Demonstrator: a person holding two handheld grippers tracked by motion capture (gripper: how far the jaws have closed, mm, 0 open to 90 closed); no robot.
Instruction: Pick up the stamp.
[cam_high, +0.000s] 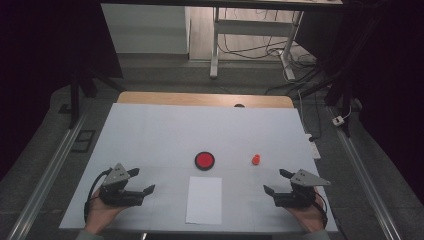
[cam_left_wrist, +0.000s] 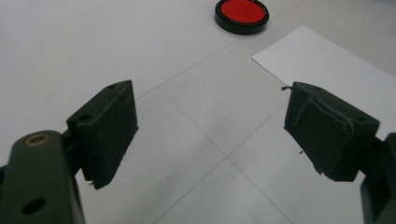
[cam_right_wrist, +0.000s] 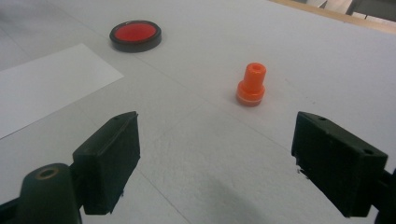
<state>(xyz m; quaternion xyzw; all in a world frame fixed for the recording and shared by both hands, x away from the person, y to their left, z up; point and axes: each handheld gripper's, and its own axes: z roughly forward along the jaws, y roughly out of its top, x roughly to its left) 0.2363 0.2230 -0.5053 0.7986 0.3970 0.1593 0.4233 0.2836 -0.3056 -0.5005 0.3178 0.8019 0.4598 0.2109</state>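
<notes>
High view: red ink pad (cam_high: 204, 160) lies open beside orange stamp (cam_high: 255, 159).

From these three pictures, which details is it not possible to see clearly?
- Orange stamp: high view, too small to show its shape; right gripper view, its underside faces the table.
- Red ink pad: left gripper view, top edge cuts off its far rim.
- Small dark thing at the table's far edge: high view, too small to identify.
- White paper: left gripper view, the right jaw covers part.
</notes>
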